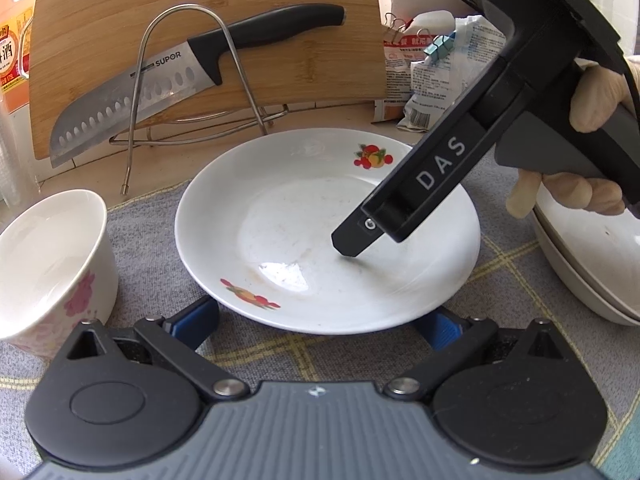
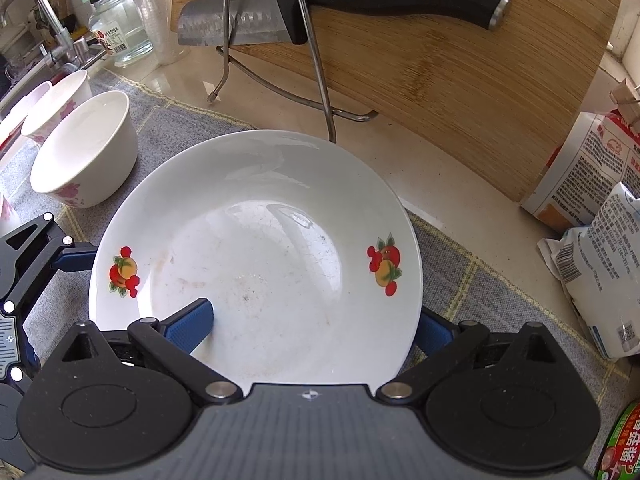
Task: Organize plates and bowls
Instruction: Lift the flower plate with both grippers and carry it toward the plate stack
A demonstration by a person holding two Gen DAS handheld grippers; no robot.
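Blue pads (image 2: 191, 326) of the right gripper (image 2: 308, 330) straddle the near rim of the plate (image 2: 256, 240): one pad lies inside the dish, the other shows below the rim at the right. The jaws bracket the rim, but whether they are clamped on it cannot be told. In the left wrist view, the left gripper (image 1: 320, 320) sits spread wide and empty just short of the plate's near edge, with the right tool's finger resting in the plate's well.

Left to right in the right wrist view: two bowls (image 2: 86, 148) stand on the grey mat (image 2: 460, 276) near the sink side; the plate lies at centre, partly on the mat; a wire rack (image 2: 316, 80) holds a knife (image 2: 304, 12) against a cutting board (image 2: 460, 80) behind it; food packets (image 2: 600, 264) stand at the right. A stack of dishes (image 1: 580, 264) appears at the far right of the left wrist view.

Risks, as judged: a one-sided rim grip on glazed ware may let the plate pivot or slip when raised. A forward swing could strike the rack and dislodge the knife.
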